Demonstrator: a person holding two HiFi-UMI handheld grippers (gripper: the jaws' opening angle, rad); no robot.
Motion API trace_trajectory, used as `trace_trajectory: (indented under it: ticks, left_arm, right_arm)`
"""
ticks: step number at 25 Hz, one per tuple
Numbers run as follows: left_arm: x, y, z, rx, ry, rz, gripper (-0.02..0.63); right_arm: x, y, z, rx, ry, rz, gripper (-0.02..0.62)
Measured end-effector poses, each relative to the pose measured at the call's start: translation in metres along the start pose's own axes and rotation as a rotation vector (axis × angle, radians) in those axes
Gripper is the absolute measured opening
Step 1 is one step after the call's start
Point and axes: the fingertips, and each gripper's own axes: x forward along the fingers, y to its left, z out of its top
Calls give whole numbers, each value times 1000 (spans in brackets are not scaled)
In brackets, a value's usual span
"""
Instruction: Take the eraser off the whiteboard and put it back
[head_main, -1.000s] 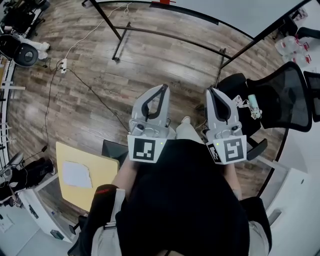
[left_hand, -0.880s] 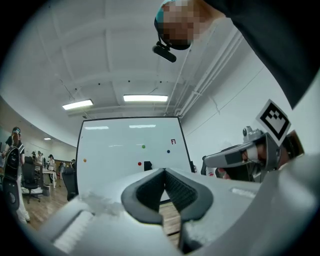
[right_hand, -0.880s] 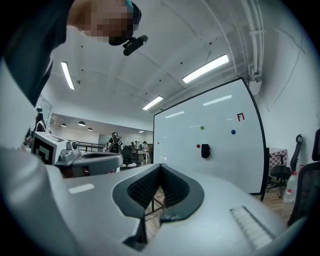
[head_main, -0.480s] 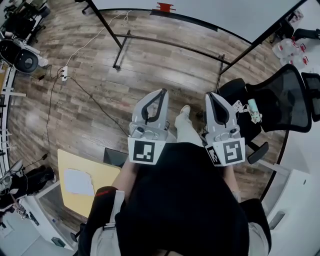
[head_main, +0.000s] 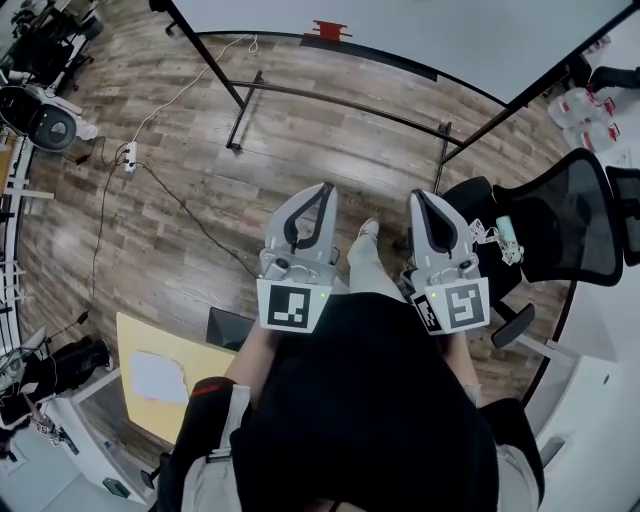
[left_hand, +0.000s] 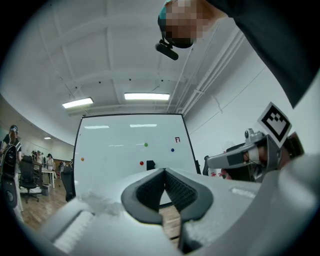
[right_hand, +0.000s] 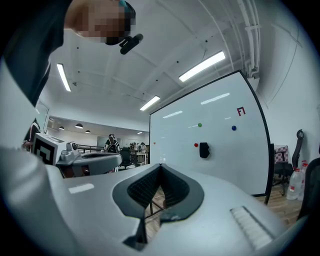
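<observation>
The whiteboard (left_hand: 115, 150) stands upright on a black wheeled frame some way ahead of me. A small black eraser (left_hand: 150, 164) sticks to the board near a red magnet (left_hand: 141, 163); the right gripper view shows the eraser (right_hand: 204, 150) too. My left gripper (head_main: 326, 186) and right gripper (head_main: 417, 194) are held side by side at waist height, pointing level at the board. Both are shut with nothing between the jaws, and both are well short of the eraser. In the head view the whiteboard (head_main: 420, 30) fills the top edge.
A black mesh office chair (head_main: 570, 210) stands close on the right, with water bottles (head_main: 580, 100) beyond it. A yellow table (head_main: 165, 375) is behind on the left. A cable and power strip (head_main: 128, 130) lie on the wooden floor. People and desks (left_hand: 30, 165) are far left.
Both grippers and the person have moved forward toward the whiteboard, whose base and top edge now show more in the head view. Both grippers stay shut.
</observation>
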Motion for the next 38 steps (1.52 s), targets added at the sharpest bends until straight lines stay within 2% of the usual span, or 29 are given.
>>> trace_trajectory:
  ticks: [15, 24, 30, 38]
  left_arm:
    - [103, 38, -19, 10, 18, 37, 2]
    - [161, 42, -29, 13, 29, 76, 2]
    - [191, 42, -29, -17, 1, 118, 2]
    - [224, 45, -34, -4, 1, 93, 2]
  right_arm:
    - [90, -78, 1, 6, 12, 28, 2]
    - [129, -126, -2, 6, 11, 73, 2]
    - [142, -150, 1, -11, 10, 106, 2]
    - [157, -169, -2, -7, 23, 88, 2]
